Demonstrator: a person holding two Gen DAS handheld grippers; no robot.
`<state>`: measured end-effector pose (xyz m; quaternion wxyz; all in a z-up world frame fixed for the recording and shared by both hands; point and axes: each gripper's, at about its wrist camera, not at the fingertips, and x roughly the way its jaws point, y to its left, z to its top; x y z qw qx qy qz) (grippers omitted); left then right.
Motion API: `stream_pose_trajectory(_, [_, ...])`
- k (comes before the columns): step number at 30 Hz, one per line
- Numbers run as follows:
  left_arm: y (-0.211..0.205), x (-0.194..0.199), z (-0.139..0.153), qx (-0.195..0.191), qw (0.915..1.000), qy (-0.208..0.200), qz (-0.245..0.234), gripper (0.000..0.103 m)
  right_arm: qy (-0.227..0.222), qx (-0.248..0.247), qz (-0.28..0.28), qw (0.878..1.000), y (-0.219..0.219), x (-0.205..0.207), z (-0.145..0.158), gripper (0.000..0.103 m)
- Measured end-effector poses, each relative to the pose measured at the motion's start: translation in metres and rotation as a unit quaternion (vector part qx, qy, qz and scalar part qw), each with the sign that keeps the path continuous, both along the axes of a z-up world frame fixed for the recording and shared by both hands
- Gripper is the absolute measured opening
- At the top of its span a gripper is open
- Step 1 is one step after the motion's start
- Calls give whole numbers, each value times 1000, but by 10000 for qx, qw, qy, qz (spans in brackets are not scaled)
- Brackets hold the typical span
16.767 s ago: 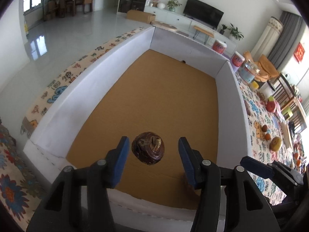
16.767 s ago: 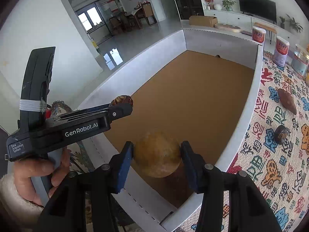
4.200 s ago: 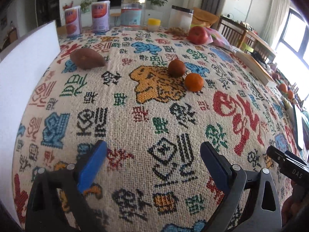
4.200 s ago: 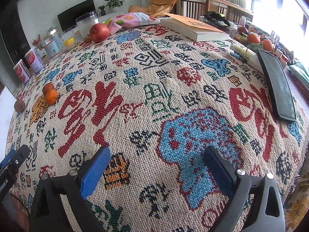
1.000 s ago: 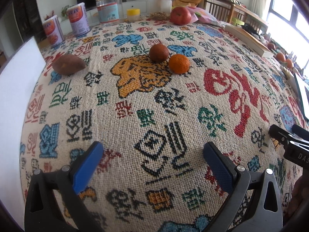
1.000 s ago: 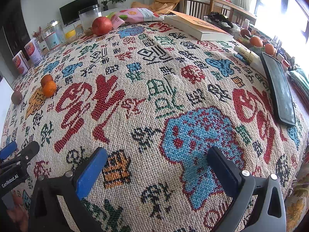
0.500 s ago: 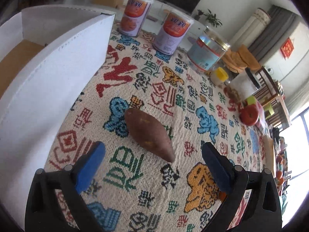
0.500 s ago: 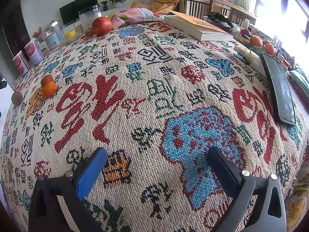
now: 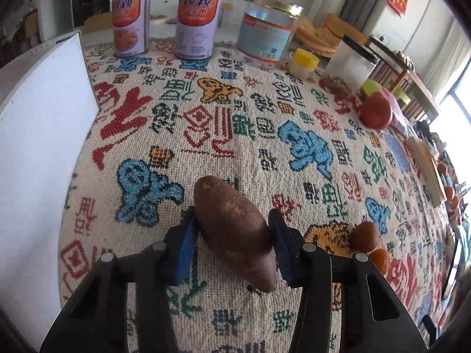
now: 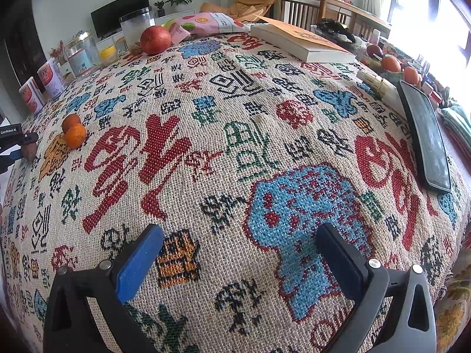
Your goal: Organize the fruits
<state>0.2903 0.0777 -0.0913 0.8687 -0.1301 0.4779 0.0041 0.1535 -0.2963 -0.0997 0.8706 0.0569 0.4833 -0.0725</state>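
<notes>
Left gripper point(image 9: 232, 235): jaws closing around the sweet potato point(image 9: 234, 231), lower centre of the left wrist view. Blue pads sit against both flanks of the tuber; it lies lengthwise between them, blunt end toward the top of the frame, tapered end toward the bottom. Half a second ago the same jaws stood wide apart with the sweet potato lying clear ahead of them on the patterned tablecloth point(image 9: 265, 135); now the fingers have come in on it. A second ago this view showed open cloth with the fruit pair far off and the tuber at upper left.

White box wall point(image 9: 38, 147) fills the left edge. Brown round fruit point(image 9: 364, 236) and orange tangerine point(image 9: 380, 260) touch each other at lower right, just beside the right finger. Red apple point(image 9: 376, 110) at upper right. Two cans point(image 9: 195, 26) stand along the top.

Right gripper point(image 10: 238, 260): fingers spread wide, nothing between them, only cloth below. View unchanged from a second ago. Phone point(image 10: 426, 144) at right edge, book point(image 10: 300, 44) upper right. The left gripper's tip with the sweet potato shows at the far left edge.
</notes>
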Motion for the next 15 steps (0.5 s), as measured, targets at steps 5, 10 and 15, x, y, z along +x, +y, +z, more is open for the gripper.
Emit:
stream_pose_trajectory(5, [-43,-44,0,-127,9963,145,-842,49,1,6,-1,10000,0,0,0,103])
stream_pose_trajectory(10, [-80,-91,4,89,9841,464,-1710,49,-1,28,-2,10000,0,0,0,103])
stream_pose_trajectory(15, [-86,-129,7,285,9788,537,-1957,49,-6,48,-6,10000,-1,-1,1,103])
